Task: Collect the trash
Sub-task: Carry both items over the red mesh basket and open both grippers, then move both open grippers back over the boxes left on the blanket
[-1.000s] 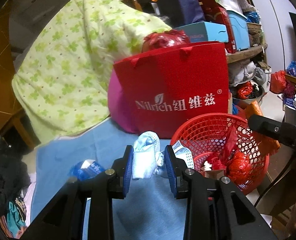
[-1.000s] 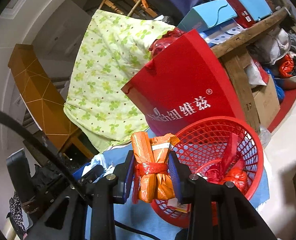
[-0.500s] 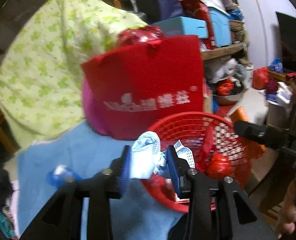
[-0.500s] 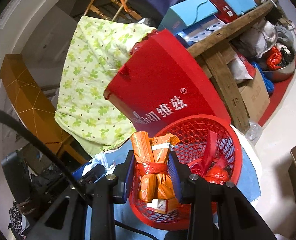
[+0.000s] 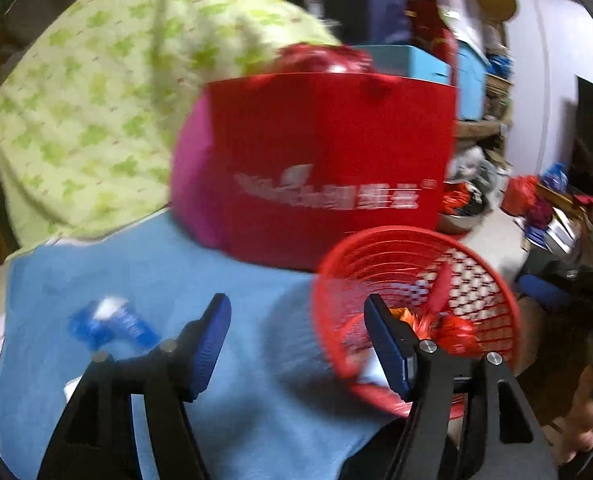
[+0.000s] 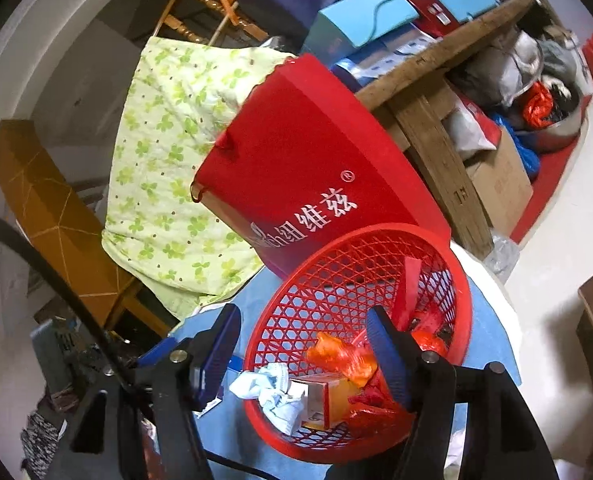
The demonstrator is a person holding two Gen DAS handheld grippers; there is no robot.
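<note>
Both grippers, left and right, have just been opening; fingers released, nothing between them. Mask and orange wrapper lie in the basket, dropped there as trash. Blue wrapper waits on the blue cloth.

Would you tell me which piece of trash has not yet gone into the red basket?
The blue crumpled wrapper lying on the blue cloth, left of the left tool; the other pieces lie inside the red basket.
</note>
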